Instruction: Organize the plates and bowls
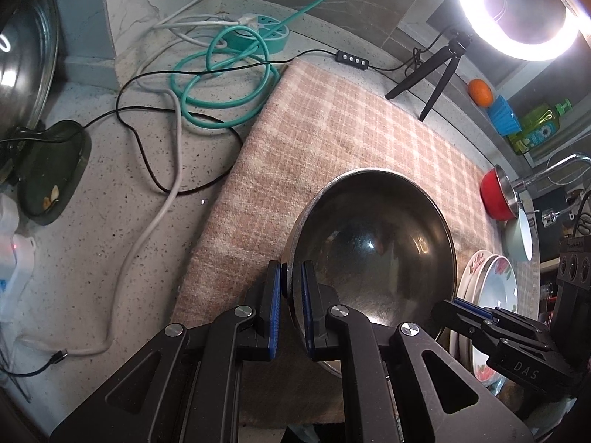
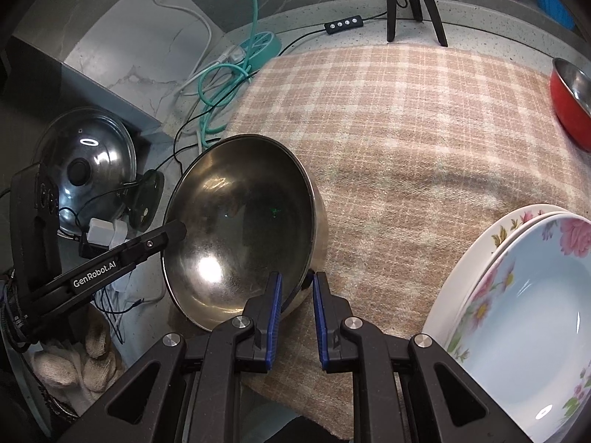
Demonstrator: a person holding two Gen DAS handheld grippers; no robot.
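Note:
A large steel bowl (image 1: 373, 247) rests on the checked cloth (image 1: 325, 122); it also shows in the right wrist view (image 2: 240, 221). My left gripper (image 1: 291, 288) is shut on the bowl's left rim, one pad inside and one outside. My right gripper (image 2: 297, 295) straddles the bowl's near right rim with a gap between its pads and the rim. Floral plates (image 2: 517, 295) are stacked at the right, also seen in the left wrist view (image 1: 487, 284). A red bowl (image 2: 570, 99) stands at the far right (image 1: 498, 195).
Cables and a teal power strip (image 1: 258, 33) lie on the stone counter (image 1: 122, 203) left of the cloth. A pot lid (image 2: 88, 170) leans at the left. A ring light (image 1: 517, 7) on a tripod (image 1: 432, 74) stands behind the cloth. A pale green bowl (image 1: 521, 236) sits near the sink.

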